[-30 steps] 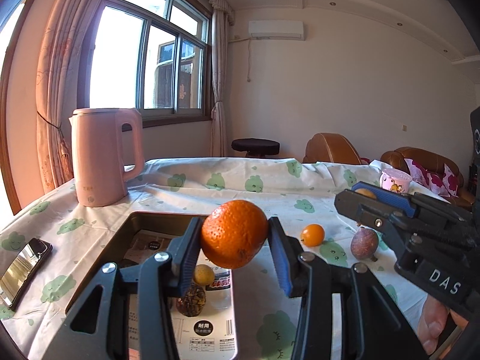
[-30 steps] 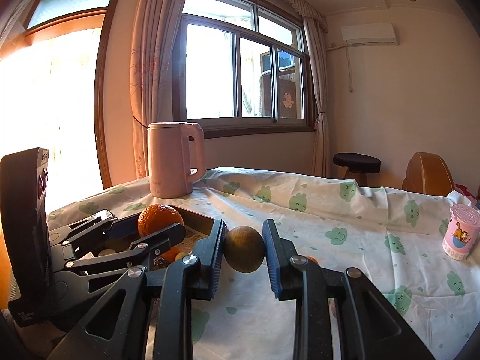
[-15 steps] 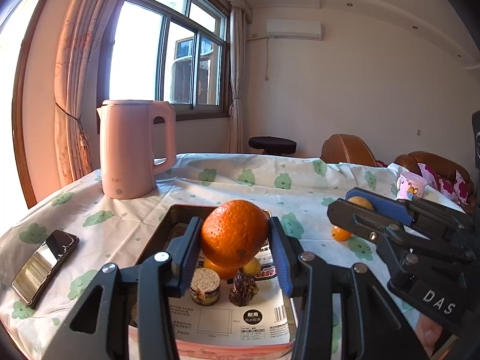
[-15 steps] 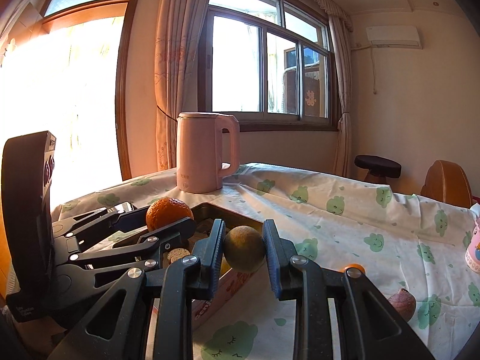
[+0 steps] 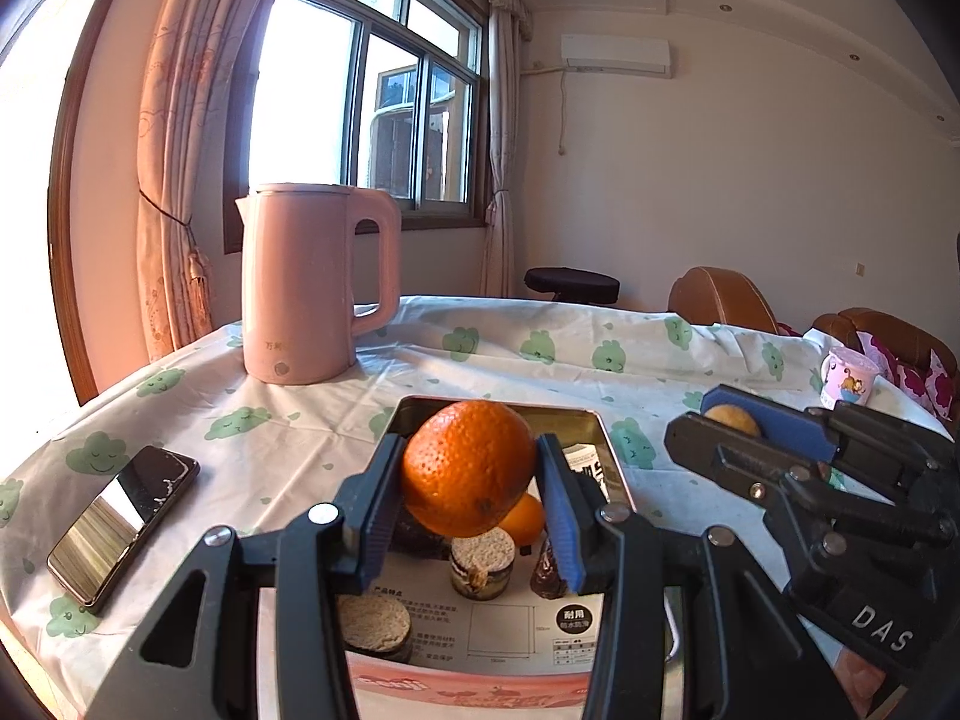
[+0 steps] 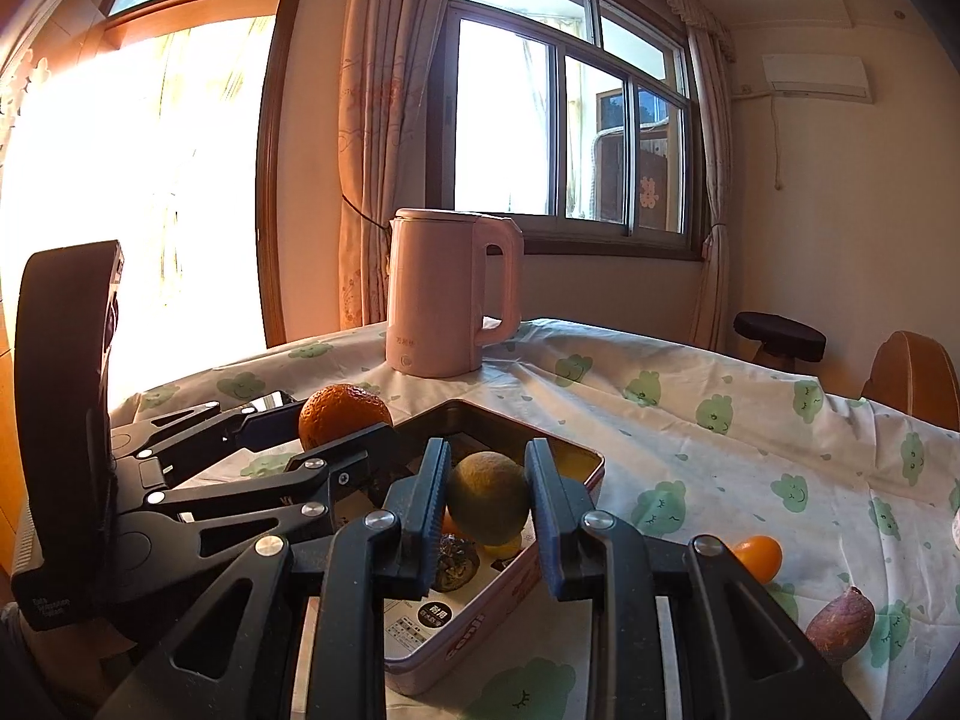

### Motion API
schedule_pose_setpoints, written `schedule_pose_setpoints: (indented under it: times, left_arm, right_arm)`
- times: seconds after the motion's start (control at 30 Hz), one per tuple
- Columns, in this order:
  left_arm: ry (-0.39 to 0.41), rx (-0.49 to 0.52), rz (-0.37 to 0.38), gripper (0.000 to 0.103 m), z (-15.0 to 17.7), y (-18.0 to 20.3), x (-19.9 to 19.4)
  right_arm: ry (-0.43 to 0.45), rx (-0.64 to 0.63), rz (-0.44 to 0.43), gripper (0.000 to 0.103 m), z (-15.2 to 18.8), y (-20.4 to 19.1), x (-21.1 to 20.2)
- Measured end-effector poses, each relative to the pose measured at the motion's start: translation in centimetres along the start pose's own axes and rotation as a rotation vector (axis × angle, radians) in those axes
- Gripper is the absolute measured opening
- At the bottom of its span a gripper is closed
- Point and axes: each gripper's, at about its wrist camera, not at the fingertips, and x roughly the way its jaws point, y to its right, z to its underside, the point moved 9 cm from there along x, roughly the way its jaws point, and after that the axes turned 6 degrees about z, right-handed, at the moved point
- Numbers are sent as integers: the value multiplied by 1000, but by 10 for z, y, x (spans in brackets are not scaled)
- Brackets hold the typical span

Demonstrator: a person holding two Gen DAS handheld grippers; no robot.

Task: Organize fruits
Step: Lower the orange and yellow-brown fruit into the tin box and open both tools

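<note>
Fruit in both tongs right now: left tongs (image 5: pixel 471 501) clamp a big orange (image 5: pixel 468 474), right tongs (image 6: pixel 487 504) squeeze a greenish-yellow fruit (image 6: pixel 489 504), both hanging over the tin tray (image 5: pixel 603 438) on the counter (image 5: pixel 480 366). Pink kettle (image 5: pixel 312 282) stands far left, phone (image 5: pixel 123 525) near left, small orange fruit (image 6: pixel 759 555) and a purple one (image 6: pixel 840 621) lie loose right of the tray.

A large dimpled orange (image 5: pixel 468 468) is hanging above the open tin (image 5: pixel 591 423), pinched at its sides. A smaller greenish-yellow fruit (image 6: pixel 487 498) is hovering over the tin's near right corner. On the surface (image 6: pixel 690 450) to the right, a small orange fruit (image 6: pixel 759 555) and a purplish wrinkled fruit (image 6: pixel 840 621) are lying apart.
</note>
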Motion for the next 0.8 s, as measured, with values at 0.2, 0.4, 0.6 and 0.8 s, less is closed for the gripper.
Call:
schedule_pose_setpoints:
  times: [0.2, 0.4, 0.6, 0.8]
  left_arm:
    - [-1, -5, -14, 46, 0, -11, -2]
    - [-19, -10, -32, 46, 1, -25, -1]
    - [-51, -20, -43, 46, 7, -34, 3]
    - [-73, -24, -47, 46, 12, -38, 7]
  right_arm:
    - [-8, -8, -10, 28, 2, -8, 4]
    - [-33, -20, -23, 28, 7, -15, 11]
    - [-60, -27, -35, 28, 14, -22, 18]
    - [-89, -38, -48, 28, 20, -29, 24]
